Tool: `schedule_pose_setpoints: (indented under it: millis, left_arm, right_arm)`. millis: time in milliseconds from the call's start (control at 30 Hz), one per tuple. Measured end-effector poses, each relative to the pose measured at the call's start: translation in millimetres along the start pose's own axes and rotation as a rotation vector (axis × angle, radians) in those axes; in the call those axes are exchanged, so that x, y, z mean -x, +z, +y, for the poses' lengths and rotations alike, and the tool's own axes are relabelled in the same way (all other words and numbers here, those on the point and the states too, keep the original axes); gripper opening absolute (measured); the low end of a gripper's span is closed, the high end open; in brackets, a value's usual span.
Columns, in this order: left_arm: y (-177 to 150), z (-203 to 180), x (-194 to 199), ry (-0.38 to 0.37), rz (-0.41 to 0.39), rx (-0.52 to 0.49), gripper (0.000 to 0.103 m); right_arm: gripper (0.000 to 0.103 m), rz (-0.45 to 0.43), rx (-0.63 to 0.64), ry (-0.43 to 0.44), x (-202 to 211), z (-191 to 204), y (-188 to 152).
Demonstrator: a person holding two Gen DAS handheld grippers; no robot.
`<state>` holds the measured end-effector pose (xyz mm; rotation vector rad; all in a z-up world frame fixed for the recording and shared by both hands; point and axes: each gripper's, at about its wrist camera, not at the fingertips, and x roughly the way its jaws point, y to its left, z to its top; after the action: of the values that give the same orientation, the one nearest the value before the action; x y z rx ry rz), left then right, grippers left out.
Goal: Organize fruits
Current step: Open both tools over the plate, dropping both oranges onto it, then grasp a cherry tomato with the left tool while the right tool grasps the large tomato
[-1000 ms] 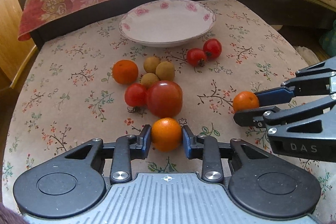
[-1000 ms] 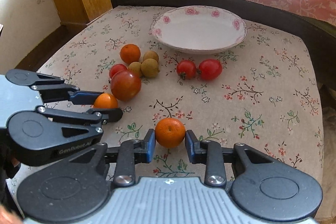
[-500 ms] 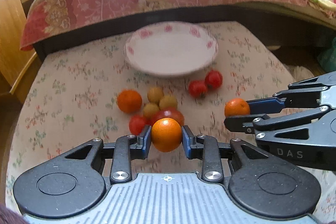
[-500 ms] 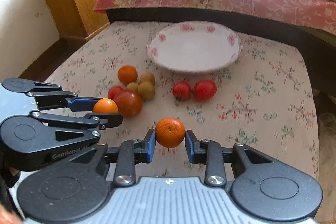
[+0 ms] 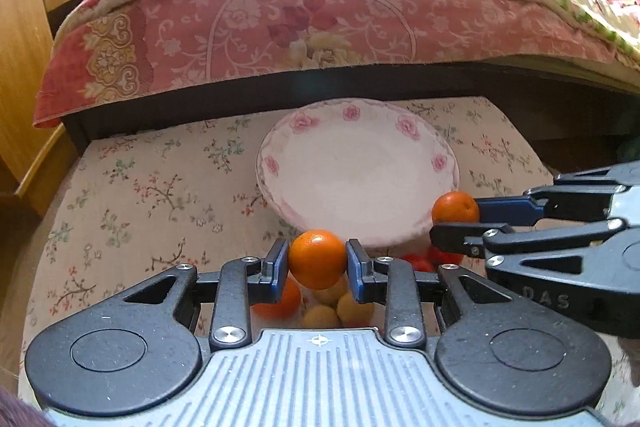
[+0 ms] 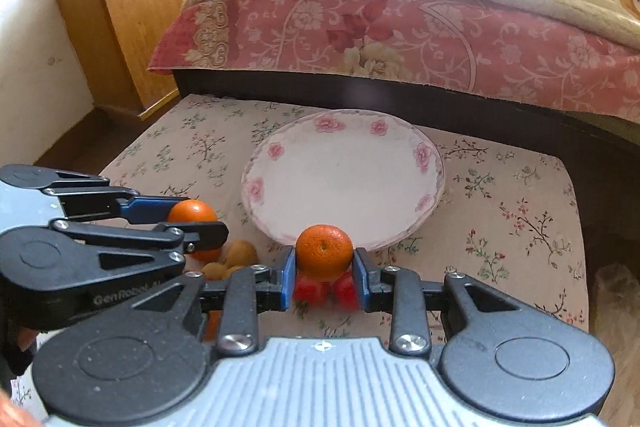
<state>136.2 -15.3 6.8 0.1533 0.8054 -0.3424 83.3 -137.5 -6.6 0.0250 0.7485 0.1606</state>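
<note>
Left wrist view: my left gripper (image 5: 318,259) clamps an orange (image 5: 317,258); below, blurred, probably longans (image 5: 338,307). My right gripper (image 6: 325,258) clamps a second orange (image 6: 324,251). Beyond, floral plate (image 5: 416,131) on the table (image 5: 140,187).

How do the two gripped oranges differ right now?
The left gripper holds its orange just short of the plate's near rim; the right gripper holds its orange at the rim's right side. The right one shows a stem dimple; the left shows none. Both are clamped and lifted.
</note>
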Motion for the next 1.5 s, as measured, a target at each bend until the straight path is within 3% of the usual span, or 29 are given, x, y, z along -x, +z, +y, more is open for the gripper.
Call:
schedule_pose_setpoints:
  millis: [633, 1500]
  left_arm:
    - [24, -2, -43, -0.006, 0.037, -0.022, 0.039]
    - [25, -1, -32, 0.001, -0.006, -0.023, 0.044]
  right_arm:
    - [0.034, 0.019, 0.035, -0.011, -44, -23, 25]
    - [0.038, -0.034, 0.027, -0.036, -29, -29, 27]
